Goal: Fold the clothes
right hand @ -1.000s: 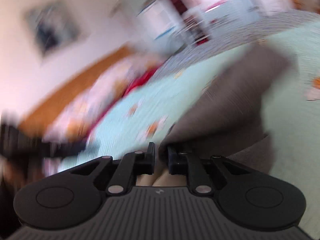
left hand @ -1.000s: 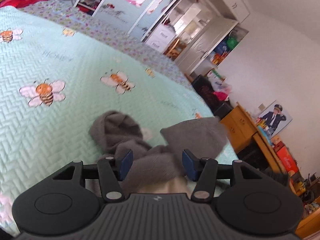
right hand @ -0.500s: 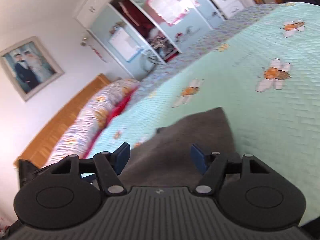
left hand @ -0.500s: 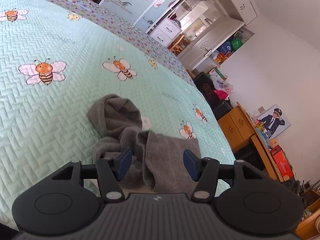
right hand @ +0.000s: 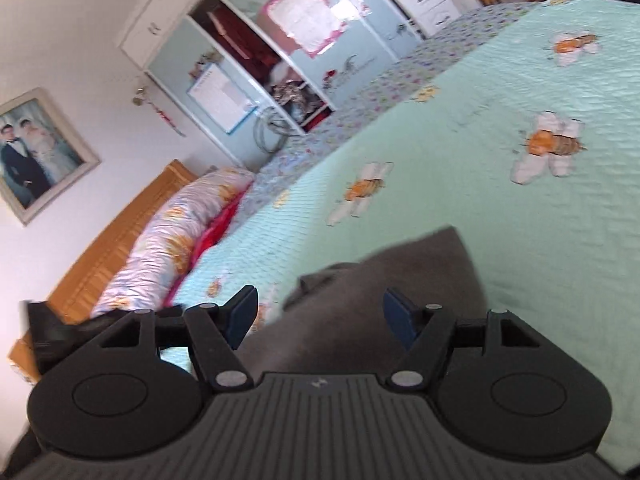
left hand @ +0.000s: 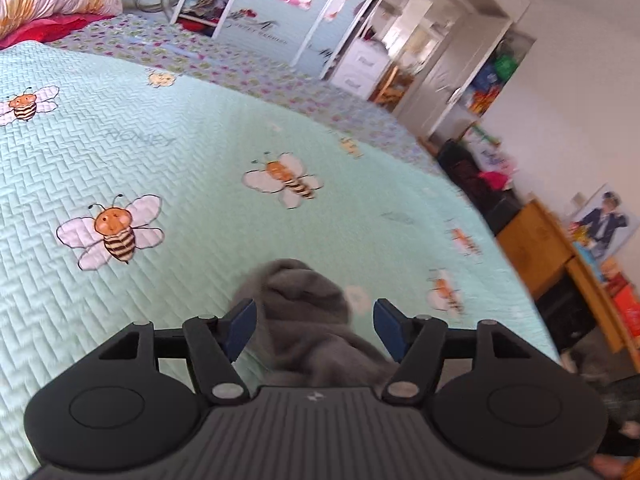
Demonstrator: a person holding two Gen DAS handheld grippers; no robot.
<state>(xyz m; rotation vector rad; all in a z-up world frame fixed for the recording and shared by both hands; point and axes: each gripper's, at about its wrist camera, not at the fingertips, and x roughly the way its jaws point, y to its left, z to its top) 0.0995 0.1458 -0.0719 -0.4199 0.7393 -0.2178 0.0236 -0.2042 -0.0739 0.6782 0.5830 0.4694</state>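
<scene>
Grey garment point(left hand: 304, 312) is seen bunched on the bee-print bedspread point(left hand: 160, 152), lying between the spread jaws of the left gripper point(left hand: 314, 326); the right gripper point(right hand: 318, 318), likewise held wide and gripping nothing, is poised over its flatter part, apparently for a fresh grasp.

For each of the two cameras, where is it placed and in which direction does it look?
Left wrist: sits on the left gripper, looks across the bedspread toward the wardrobe and desk; its open fingers straddle the grey garment.
Right wrist: sits on the right gripper, looks toward the headboard, pillow and framed photo; its fingers are open over the garment.
Both views share the garment, bedspread and wardrobe shelves.
</scene>
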